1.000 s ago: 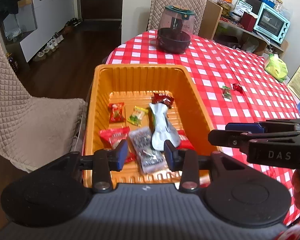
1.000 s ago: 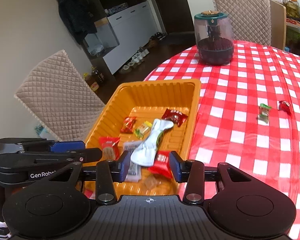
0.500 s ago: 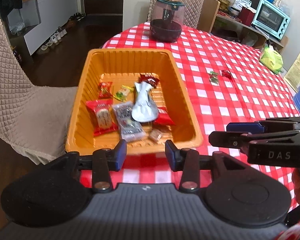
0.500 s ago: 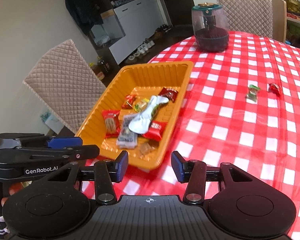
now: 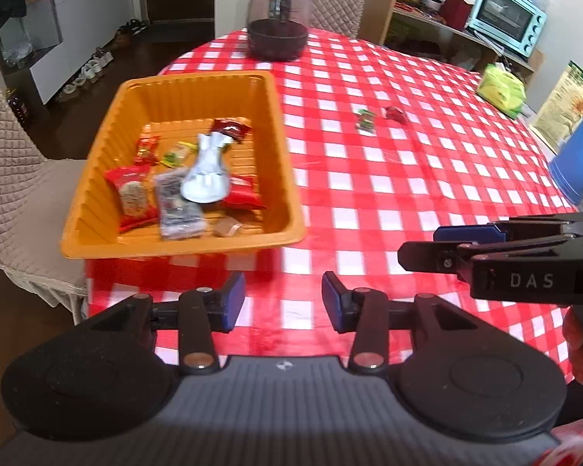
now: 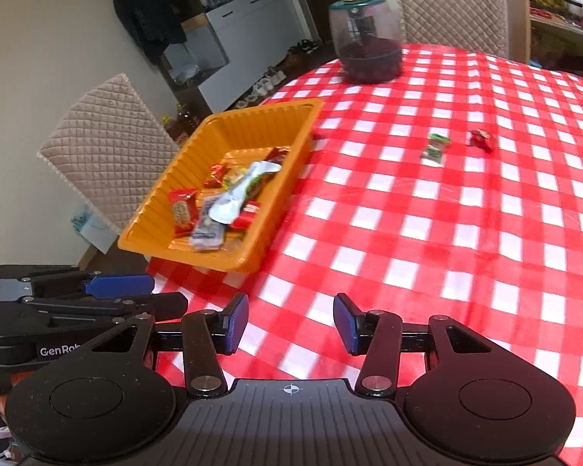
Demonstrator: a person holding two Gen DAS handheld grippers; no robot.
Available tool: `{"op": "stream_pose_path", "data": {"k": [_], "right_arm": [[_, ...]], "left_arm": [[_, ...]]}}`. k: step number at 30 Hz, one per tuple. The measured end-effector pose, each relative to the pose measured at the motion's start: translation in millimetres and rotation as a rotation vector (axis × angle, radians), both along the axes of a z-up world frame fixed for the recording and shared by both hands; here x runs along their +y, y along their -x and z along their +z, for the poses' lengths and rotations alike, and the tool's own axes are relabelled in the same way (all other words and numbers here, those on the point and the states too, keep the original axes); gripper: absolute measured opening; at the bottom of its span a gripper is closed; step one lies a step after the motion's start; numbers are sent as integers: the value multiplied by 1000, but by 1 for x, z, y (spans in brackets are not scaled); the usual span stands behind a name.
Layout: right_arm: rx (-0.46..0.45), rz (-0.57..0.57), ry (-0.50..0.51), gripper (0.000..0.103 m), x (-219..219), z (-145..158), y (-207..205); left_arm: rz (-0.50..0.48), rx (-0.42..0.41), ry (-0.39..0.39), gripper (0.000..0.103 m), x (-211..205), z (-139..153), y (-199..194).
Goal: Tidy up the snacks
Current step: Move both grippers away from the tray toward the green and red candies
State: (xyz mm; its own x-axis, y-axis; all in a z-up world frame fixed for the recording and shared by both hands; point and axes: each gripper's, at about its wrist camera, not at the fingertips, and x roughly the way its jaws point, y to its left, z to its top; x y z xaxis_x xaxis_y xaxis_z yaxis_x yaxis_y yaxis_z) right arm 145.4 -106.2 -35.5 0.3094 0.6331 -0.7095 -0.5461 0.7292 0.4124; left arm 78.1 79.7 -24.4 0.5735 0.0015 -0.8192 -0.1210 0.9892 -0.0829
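both our grippers have drawn back from the orange tray (image 5: 97,147), which a second ago sat right between our fingers and now lies well ahead on the red-and-white checked tablecloth (image 5: 408,194). our left gripper (image 5: 283,297) has just been opening a little and holds nothing; only cloth shows between its blue pads. our right gripper (image 6: 290,324) has also been opening, its jaws apart and empty over the cloth. the tray holds a heap of snacks: a white pouch (image 5: 208,169) lying on top of red packets and a grey wrapper (image 5: 177,206). two loose sweets, a green-wrapped candy (image 6: 434,148) and a red-wrapped candy (image 6: 481,138), lie apart from the tray, out on the table near each other. a lidded jar (image 6: 365,40) stands at the far edge.
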Motion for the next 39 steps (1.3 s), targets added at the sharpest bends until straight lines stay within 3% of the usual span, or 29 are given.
{"op": "stream_pose_path", "data": {"k": [16,29,39], "right_arm": [[32,-106,40,49,-76,-19,-18],[65,-270,69,49,-134,-43,-59],[38,-326,51,49,-151,-58,-95]], "left_arm": [[-87,10,-12,43,-69,-14,-34],[-151,22,-31,44,-99,-33,-95],[-164,-29,-81,46,-99,-43,-159]]}}
